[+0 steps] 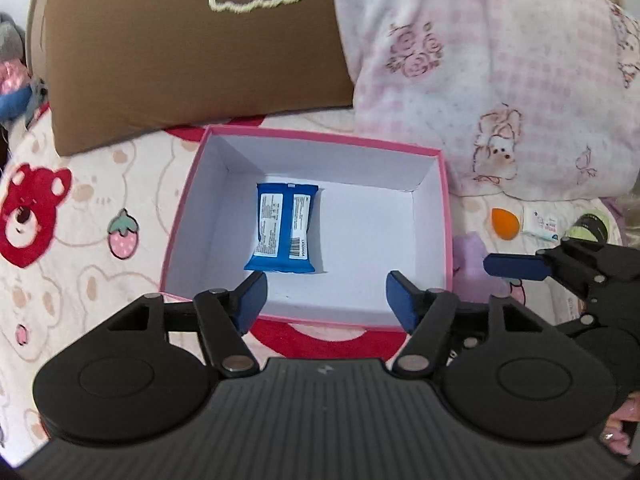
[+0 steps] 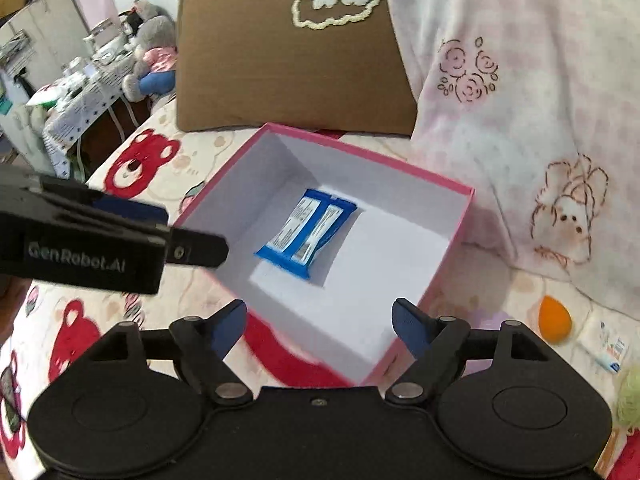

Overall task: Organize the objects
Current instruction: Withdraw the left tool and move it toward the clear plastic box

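A pink box [image 1: 447,216] with a white inside sits on the bear-print bedspread; it also shows in the right wrist view [image 2: 448,276]. A blue packet [image 1: 283,227] lies flat inside it, also in the right wrist view [image 2: 308,232]. My left gripper [image 1: 325,300] is open and empty over the box's near edge. My right gripper [image 2: 318,326] is open and empty over the box's near corner; it shows at the right in the left wrist view [image 1: 516,266]. An orange makeup sponge [image 1: 505,223], a small white packet [image 1: 541,224] and a dark jar [image 1: 590,226] lie right of the box.
A brown cushion [image 1: 192,52] and a pink floral blanket [image 1: 500,80] rise behind the box. The sponge [image 2: 554,319] and white packet [image 2: 606,346] lie at the right. A cluttered side table [image 2: 80,92] and a plush toy [image 2: 154,52] stand beyond the bed's left edge.
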### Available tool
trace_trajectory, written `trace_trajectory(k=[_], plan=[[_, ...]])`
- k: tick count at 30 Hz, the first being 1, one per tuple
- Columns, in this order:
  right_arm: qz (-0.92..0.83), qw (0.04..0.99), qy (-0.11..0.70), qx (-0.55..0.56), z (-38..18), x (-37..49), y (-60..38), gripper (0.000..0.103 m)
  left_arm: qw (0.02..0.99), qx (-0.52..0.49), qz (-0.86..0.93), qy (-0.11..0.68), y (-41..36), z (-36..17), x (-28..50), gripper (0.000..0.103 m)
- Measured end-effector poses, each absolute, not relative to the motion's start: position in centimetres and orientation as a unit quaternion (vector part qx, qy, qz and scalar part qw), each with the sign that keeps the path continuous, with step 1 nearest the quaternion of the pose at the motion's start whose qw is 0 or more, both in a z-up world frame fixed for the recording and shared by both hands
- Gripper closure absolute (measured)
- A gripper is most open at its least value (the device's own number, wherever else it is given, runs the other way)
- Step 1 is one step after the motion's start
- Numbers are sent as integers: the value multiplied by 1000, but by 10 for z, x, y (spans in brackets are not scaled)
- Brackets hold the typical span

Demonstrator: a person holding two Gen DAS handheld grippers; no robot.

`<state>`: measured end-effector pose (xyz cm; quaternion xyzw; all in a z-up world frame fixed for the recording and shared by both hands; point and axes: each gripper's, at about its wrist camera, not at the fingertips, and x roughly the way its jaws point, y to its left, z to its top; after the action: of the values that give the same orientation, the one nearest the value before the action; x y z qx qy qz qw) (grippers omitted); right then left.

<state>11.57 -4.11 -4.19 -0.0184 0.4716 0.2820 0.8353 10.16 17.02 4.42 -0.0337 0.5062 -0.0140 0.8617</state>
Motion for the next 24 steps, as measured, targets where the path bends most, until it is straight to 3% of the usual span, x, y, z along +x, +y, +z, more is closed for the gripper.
trace_trajectory(k=[6, 13, 24], plan=[[282, 838, 466, -35, -25, 90, -59, 18, 862, -18, -43, 504, 154, 69, 74, 28], [275, 846, 453, -52, -2, 58, -82, 17, 866, -7, -83, 493, 128, 97, 37, 9], [274, 848, 451, -47, 13, 14, -121, 18, 857, -12, -119, 501, 105, 104, -2, 5]])
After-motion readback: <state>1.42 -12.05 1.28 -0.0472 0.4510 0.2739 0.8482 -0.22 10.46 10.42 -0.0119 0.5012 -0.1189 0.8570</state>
